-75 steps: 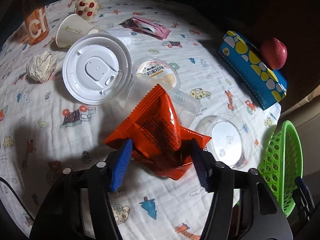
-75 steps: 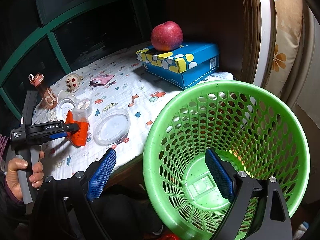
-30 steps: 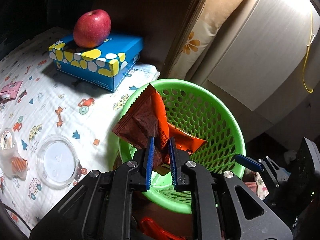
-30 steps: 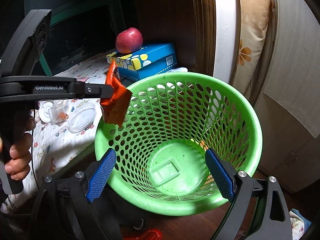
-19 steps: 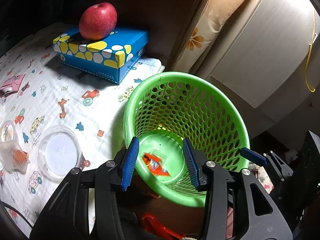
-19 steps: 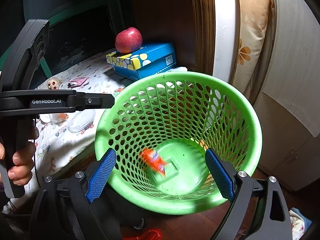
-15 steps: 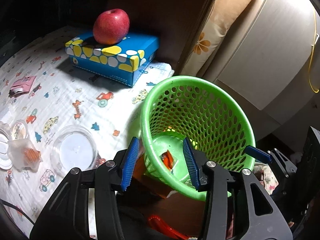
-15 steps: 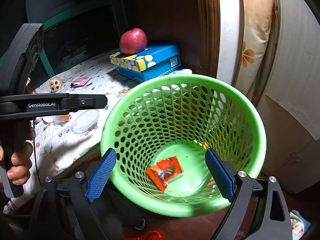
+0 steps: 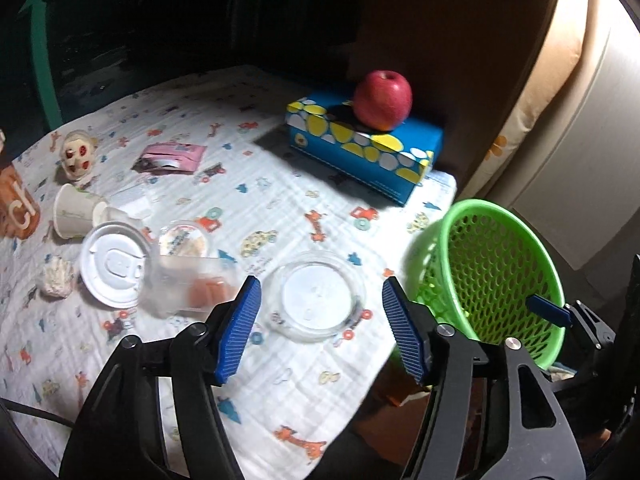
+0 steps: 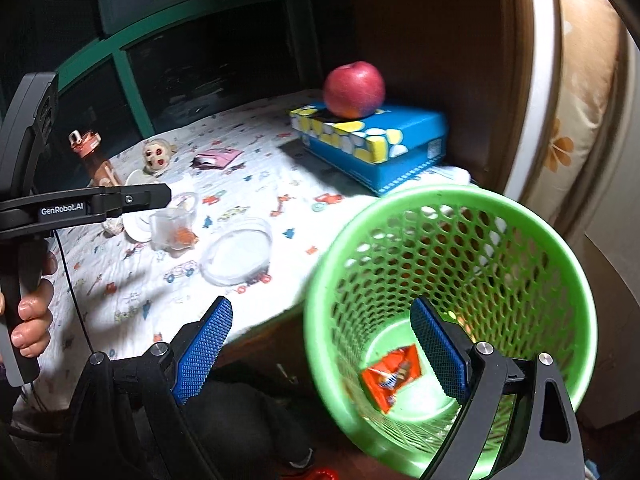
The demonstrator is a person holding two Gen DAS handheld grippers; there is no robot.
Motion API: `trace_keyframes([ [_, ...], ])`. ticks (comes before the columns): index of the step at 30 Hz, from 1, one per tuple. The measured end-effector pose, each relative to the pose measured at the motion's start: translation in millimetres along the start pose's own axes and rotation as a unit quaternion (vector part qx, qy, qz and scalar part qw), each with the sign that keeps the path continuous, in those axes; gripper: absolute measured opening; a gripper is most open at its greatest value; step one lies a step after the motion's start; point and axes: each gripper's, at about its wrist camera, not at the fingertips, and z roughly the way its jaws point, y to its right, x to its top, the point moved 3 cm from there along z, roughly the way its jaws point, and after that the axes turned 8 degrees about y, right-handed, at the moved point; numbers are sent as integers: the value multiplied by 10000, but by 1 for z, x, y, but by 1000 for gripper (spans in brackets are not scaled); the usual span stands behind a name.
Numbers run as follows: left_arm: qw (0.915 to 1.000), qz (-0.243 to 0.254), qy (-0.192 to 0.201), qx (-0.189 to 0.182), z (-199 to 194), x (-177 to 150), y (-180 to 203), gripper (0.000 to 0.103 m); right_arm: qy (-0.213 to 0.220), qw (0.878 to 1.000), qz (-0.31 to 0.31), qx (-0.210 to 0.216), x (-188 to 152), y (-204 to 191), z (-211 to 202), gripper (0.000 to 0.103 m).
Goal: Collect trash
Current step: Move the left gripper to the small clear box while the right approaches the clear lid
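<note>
The green mesh basket [image 10: 540,240] stands beside the table edge, with an orange snack wrapper [image 10: 392,374] lying on its bottom. My right gripper [image 10: 320,348] is wide open, its right pad [image 10: 436,352] inside the basket and its left pad outside the rim. My left gripper [image 9: 320,328] is open and empty above the table, just short of a clear round lid [image 9: 316,296]. A clear plastic tub [image 9: 184,284], a white lid [image 9: 114,264], a paper cup [image 9: 74,210], a crumpled paper ball [image 9: 54,282] and a pink wrapper [image 9: 168,158] lie on the cloth. The basket also shows in the left wrist view [image 9: 500,272].
A red apple [image 9: 382,100] sits on a blue spotted box [image 9: 360,148] at the back right. A small doll head [image 9: 78,156] and an orange bottle [image 9: 16,204] stand at the far left. A cushion [image 10: 576,120] leans behind the basket.
The left gripper let the orange wrapper fall into the basket, then swung back left over the table and opened wider. The right gripper stays open around the basket's near wall.
</note>
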Motion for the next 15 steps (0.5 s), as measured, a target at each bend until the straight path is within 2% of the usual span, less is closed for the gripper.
trace_keyframes([
  [8,9974,-381,67,608,-14,-6,-68,73,-280,9985,-279,378,12,-40,37,87],
  [15,9922,-668,-102,1044,-11,-20,-118,73,-570,9931,-756,697,16,-77,78,87],
])
